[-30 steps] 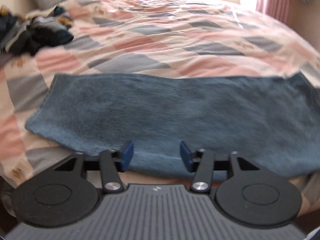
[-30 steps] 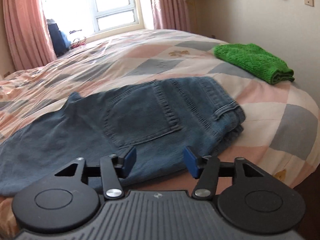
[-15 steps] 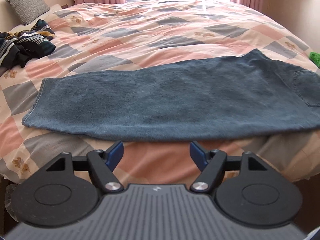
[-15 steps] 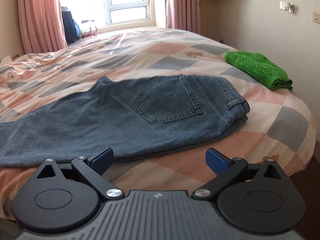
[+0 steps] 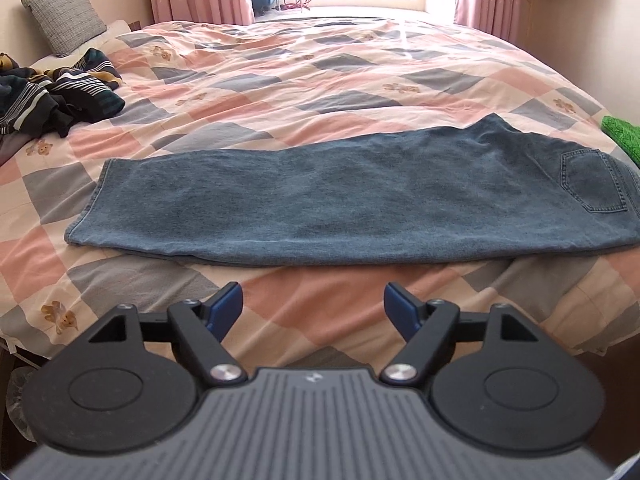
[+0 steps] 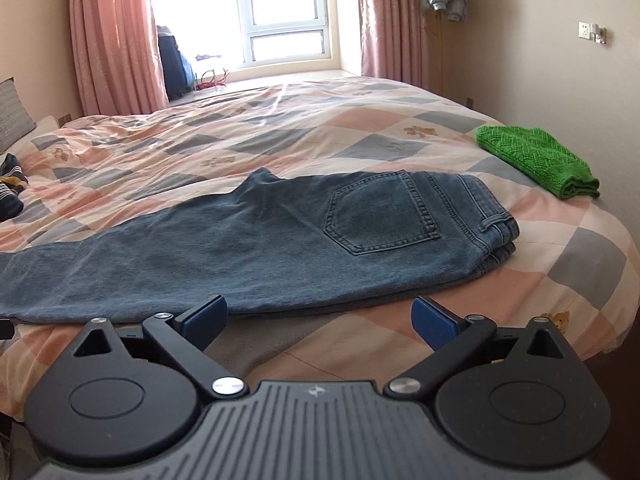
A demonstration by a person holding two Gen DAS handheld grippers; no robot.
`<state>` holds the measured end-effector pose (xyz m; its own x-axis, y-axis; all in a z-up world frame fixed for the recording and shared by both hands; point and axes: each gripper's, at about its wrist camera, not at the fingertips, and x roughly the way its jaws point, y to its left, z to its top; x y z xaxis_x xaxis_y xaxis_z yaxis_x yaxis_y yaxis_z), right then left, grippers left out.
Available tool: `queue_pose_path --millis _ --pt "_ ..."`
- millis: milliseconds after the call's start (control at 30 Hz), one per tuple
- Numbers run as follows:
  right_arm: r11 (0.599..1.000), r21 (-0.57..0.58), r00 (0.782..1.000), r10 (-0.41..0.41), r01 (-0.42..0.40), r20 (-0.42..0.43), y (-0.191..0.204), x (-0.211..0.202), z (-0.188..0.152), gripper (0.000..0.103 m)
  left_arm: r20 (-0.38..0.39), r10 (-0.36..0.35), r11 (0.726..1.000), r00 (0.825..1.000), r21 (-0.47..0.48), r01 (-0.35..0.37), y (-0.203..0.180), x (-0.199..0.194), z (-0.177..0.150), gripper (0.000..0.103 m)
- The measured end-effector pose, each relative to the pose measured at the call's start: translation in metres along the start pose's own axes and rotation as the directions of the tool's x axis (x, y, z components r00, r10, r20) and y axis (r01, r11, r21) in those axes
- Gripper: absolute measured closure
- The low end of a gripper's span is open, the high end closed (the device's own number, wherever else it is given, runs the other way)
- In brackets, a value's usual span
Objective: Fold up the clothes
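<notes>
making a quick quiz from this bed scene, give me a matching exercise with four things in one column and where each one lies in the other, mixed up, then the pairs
Things
1. jeans
2. green knit
3. striped clothes
4. grey pillow

Places
A. crumpled in a heap near the head of the bed, below the pillow
B. folded near the wall-side edge of the bed, beyond the waistband
C. propped against the wall at the head of the bed
D. laid flat lengthwise along the near edge of the bed

Pairs: 1-D, 2-B, 3-A, 4-C
</notes>
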<state>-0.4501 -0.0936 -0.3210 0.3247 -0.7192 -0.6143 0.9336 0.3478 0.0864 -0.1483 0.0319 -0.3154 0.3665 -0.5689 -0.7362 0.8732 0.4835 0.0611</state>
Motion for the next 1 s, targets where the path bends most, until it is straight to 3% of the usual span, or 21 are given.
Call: queue_pose_path --millis 367,567,667,733,800,900,1000 --pt "1.0 -0.015 0.998 -0.021 0.021 -0.059 0.008 0.031 0.004 0.002 -0.069 -0.034 0.997 0.997 -0.064 0.03 0.016 0.04 0.0 0.028" --pt "0.999 -0.028 0.994 -0.026 0.024 -0.104 0.016 0.055 0.007 0.002 -0.08 -0.071 0.987 0.994 -0.153 0.058 0.042 0.063 0.002 0.028" --pt "0.999 -0.036 0.993 -0.024 0.02 -0.116 0.021 0.067 0.01 0.002 -0.067 -0.117 0.967 0.991 -0.234 0.098 0.067 0.073 0.003 0.028" --pt "0.999 -0.038 0.994 -0.012 0.008 -0.11 0.024 0.073 0.012 0.002 -0.033 -0.158 0.936 0.987 -0.322 0.139 0.093 0.077 0.002 0.028" --pt "0.999 -0.042 0.995 0.007 -0.011 -0.103 0.029 0.081 0.015 0.002 0.023 -0.183 0.885 0.983 -0.431 0.175 0.127 0.082 -0.002 0.032" --pt "0.997 -0.064 0.994 0.043 -0.049 -0.097 0.044 0.094 0.019 0.002 0.105 -0.162 0.779 0.981 -0.597 0.192 0.183 0.09 -0.01 0.039" --pt "0.991 -0.094 0.991 0.09 -0.1 -0.098 0.066 0.107 0.022 0.002 0.159 -0.101 0.655 0.982 -0.732 0.186 0.238 0.104 -0.021 0.044"
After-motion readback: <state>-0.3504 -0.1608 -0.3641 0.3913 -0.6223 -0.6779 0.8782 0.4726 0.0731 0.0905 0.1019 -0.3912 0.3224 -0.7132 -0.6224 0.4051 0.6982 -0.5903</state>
